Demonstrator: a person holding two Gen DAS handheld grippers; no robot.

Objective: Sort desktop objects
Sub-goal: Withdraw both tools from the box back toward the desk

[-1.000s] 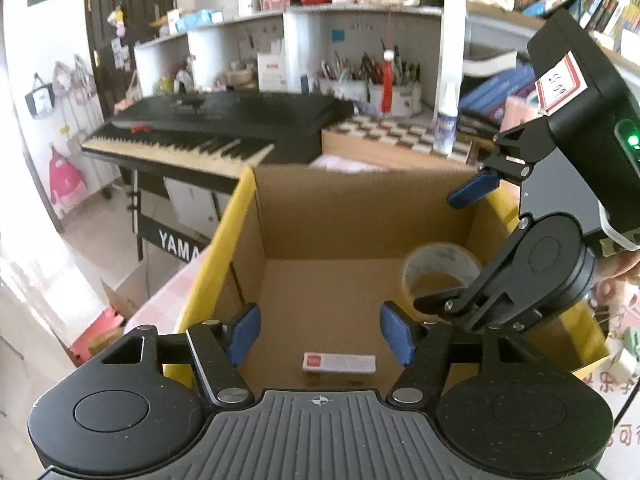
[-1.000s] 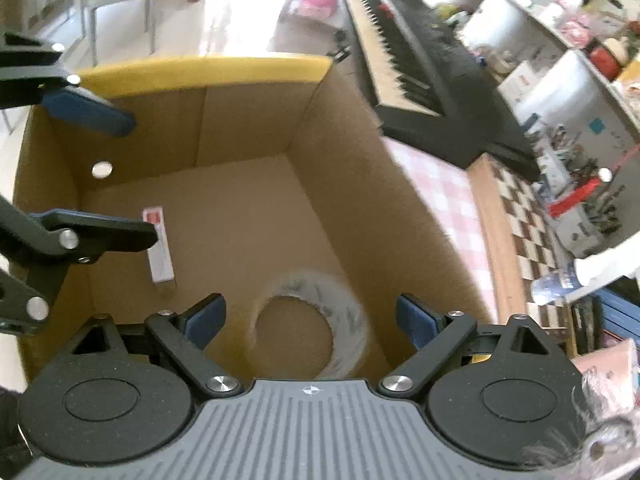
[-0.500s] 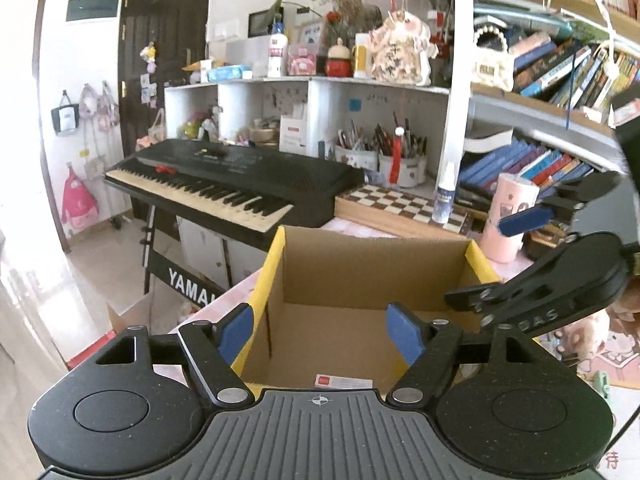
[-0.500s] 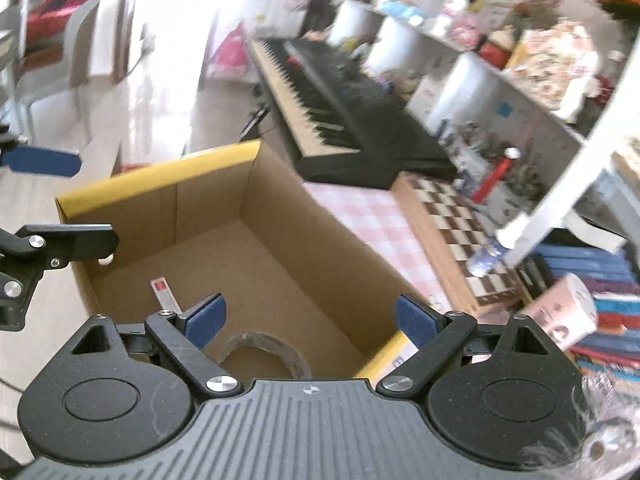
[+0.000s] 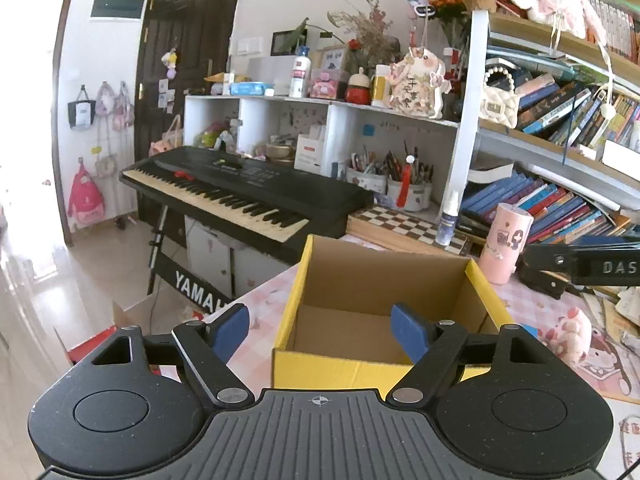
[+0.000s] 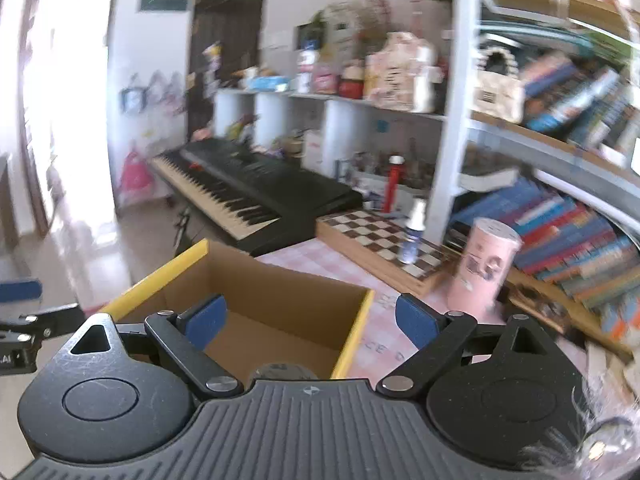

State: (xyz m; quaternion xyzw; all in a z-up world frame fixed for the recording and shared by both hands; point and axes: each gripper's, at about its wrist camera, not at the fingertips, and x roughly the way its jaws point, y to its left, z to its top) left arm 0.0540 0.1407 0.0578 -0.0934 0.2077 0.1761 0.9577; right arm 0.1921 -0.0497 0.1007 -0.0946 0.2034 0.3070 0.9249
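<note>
An open cardboard box (image 5: 384,280) with yellow outer walls stands on the pink-patterned table; it also shows in the right wrist view (image 6: 272,304). My left gripper (image 5: 320,328) is open and empty, raised in front of the box's near wall. My right gripper (image 6: 310,320) is open and empty, above the box's right corner. The top of a tape roll (image 6: 282,372) shows inside the box at the bottom of the right wrist view. The rest of the box's contents are hidden by its near wall.
A pink cylindrical canister (image 5: 506,244) and a small spray bottle (image 5: 448,220) on a chessboard (image 5: 404,222) stand behind the box. A black keyboard (image 5: 240,192) is at the left, bookshelves (image 5: 560,184) at the right. The right gripper's body (image 5: 580,264) crosses the right edge.
Both grippers have pulled up and back out of the box, staying open. The tape roll and the small white packet stay in the box; the packet is now out of sight.
</note>
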